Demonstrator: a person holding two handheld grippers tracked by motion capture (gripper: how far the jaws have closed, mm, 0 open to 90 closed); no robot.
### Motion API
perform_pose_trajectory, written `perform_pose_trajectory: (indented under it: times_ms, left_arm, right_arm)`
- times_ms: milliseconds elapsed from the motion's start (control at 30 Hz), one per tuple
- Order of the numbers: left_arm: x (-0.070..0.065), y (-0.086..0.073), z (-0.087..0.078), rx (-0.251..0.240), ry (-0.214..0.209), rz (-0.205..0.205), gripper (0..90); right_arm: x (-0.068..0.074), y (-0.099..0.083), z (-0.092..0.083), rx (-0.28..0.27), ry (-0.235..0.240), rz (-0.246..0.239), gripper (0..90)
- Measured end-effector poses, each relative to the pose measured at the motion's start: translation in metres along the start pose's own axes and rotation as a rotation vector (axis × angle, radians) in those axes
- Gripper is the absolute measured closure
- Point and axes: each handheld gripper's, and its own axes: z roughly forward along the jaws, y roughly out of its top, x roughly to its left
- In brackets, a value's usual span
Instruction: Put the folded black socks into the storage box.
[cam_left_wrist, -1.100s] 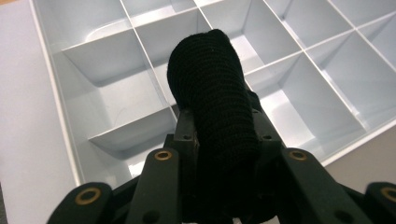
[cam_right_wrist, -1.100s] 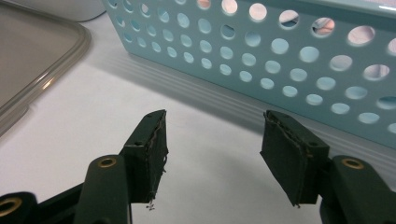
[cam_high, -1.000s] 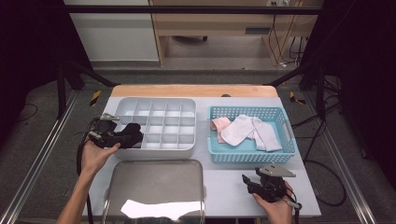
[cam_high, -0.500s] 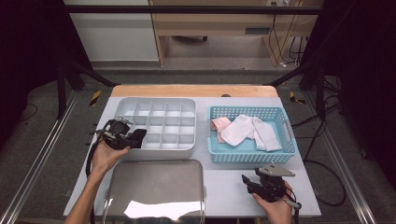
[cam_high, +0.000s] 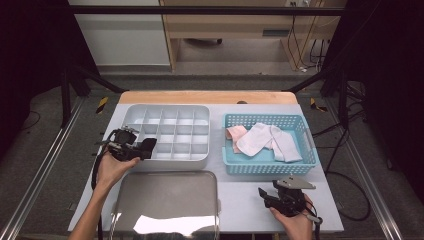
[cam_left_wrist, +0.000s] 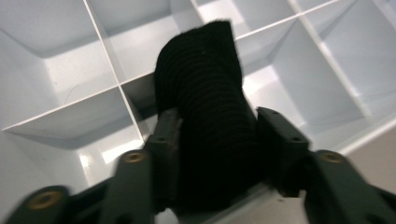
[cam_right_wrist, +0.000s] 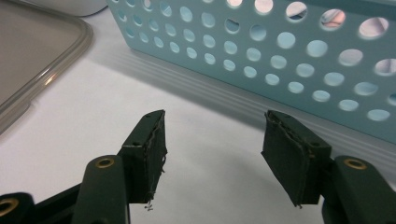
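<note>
A rolled black sock (cam_left_wrist: 205, 116) sits between the jaws of my left gripper (cam_left_wrist: 215, 135), above a front-left compartment of the white divided tray (cam_left_wrist: 107, 60). Those jaws have just been opening; they now stand wide beside the sock and do not squeeze it. From above, the left gripper (cam_high: 145, 147) reaches over the left wall of the tray (cam_high: 170, 112), with the sock (cam_high: 149, 145) as a dark lump at its tip. My right gripper (cam_high: 263, 196) rests near the table's front edge, open and with nothing in it (cam_right_wrist: 212, 149), pointing at the blue basket (cam_right_wrist: 280, 60).
The blue perforated basket (cam_high: 265, 168) at the right holds white socks (cam_high: 260, 137) and a pink one (cam_high: 234, 134). A grey lid (cam_high: 165, 200) lies in front of the tray; its rim shows in the right gripper view (cam_right_wrist: 37, 56). Metal rails flank the table.
My left gripper has moved right, from beside the tray to over its left compartments, carrying the black sock. Its jaws have spread apart. The right gripper has stayed put.
</note>
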Motion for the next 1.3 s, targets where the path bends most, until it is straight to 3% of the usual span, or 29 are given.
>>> perform_pose_trajectory:
  times_ms: [100, 200, 300, 500, 567, 767, 900, 1000, 1167, 1300]
  left_arm:
    - [-0.002, 0.003, -0.013, -0.036, 0.025, 0.009, 45.2]
    - [-0.003, 0.005, -0.018, -0.024, 0.045, -0.003, 59.5]
    - [-0.002, 0.003, -0.015, -0.009, 0.034, -0.012, 70.5]
    - [-0.002, -0.005, -0.001, 0.025, 0.037, -0.009, 76.7]
    - [-0.001, -0.007, 0.004, 0.018, 0.031, -0.021, 77.3]
    - [-0.003, -0.004, 0.004, 0.032, 0.037, 0.002, 74.7]
    - [-0.001, -0.008, -0.011, -0.058, 0.021, -0.016, 61.3]
    - [0.004, -0.009, -0.026, -0.122, 0.061, -0.033, 59.5]
    - [0.005, -0.010, -0.017, -0.050, 0.063, -0.025, 61.5]
    - [0.003, -0.011, -0.011, -0.048, 0.052, -0.026, 68.1]
  right_arm:
    - [0.000, 0.000, 0.000, 0.001, -0.002, 0.001, 39.4]
    - [0.000, 0.000, -0.001, 0.000, -0.001, 0.003, 39.4]
    - [0.000, 0.000, -0.001, -0.001, -0.001, 0.000, 39.5]
    - [0.001, 0.000, 0.000, 0.006, 0.001, -0.003, 39.5]
    - [0.001, 0.000, 0.001, 0.007, 0.005, -0.003, 39.6]
    - [0.001, -0.001, 0.002, 0.014, 0.006, -0.010, 39.5]
    - [0.001, -0.001, 0.002, 0.014, 0.008, -0.006, 39.4]
    - [0.001, -0.001, 0.001, 0.011, 0.010, -0.004, 39.4]
    - [0.001, 0.000, 0.001, 0.014, 0.014, -0.002, 39.5]
    - [0.001, 0.000, 0.001, 0.010, 0.015, 0.001, 39.5]
